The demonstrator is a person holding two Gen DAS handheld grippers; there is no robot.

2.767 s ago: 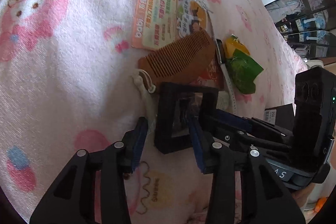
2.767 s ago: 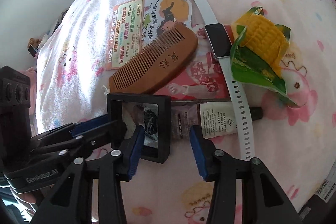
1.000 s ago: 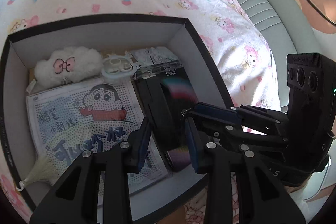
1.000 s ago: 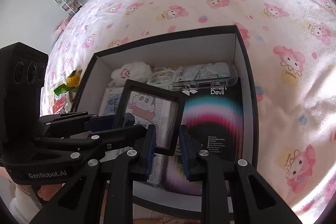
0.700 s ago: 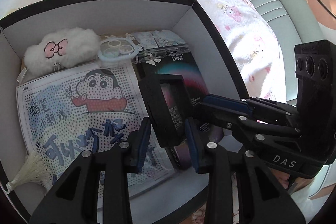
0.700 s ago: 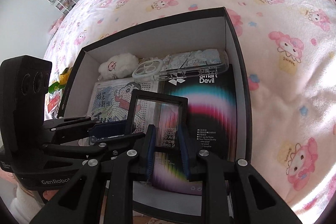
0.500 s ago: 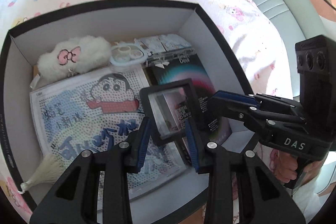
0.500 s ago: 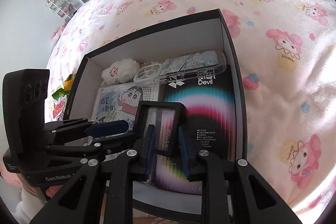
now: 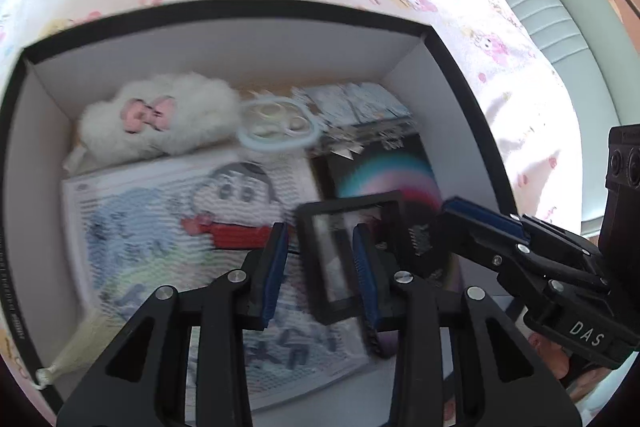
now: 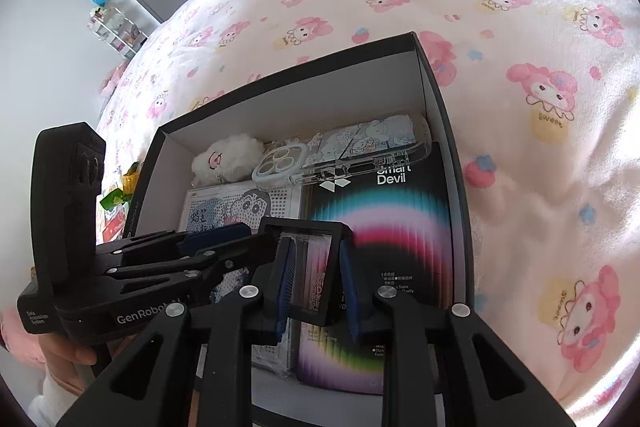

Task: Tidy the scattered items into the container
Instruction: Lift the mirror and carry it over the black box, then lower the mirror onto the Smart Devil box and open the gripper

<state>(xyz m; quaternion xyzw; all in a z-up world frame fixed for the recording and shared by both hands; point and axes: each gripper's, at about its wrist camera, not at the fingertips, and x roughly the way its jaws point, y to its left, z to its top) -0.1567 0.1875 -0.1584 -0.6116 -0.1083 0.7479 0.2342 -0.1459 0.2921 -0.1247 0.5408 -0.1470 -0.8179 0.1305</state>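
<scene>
**Frame over the box: a careless release is the main hazard**

On the left of the black cardboard container with white inner walls (image 9: 240, 5) lie a white fluffy plush with a pink bow (image 9: 156, 119) and a cartoon dot-pattern picture sheet (image 9: 180, 227). My left gripper (image 9: 319, 231) hangs over that sheet, jaws only a little apart. The small black square frame with a clear window (image 10: 304, 227) shows between its pads. I cannot tell whether those pads actually press on it, so I would not trust that side to carry any weight.

The frame itself is aloft over the middle of the container, above the seam between the sheet and the black carton with a rainbow arc (image 10: 384, 227). If I let go from here, I judge it may land on an edge and end up propped at a slant. It could also skid on the glossy carton towards the clear phone case with a ringed camera cut-out (image 10: 344, 151).

On the right, my right gripper (image 10: 316, 247) is nearly closed, its blue pads clamped on the frame's two sides. With two tools meeting on one small piece, any uneven pull could twist it out of the pads. The thin window could also take a hard squeeze. The right wall of the container is close, so a wide swing might knock it on the soft pink cartoon-print bedspread (image 10: 520, 27).
</scene>
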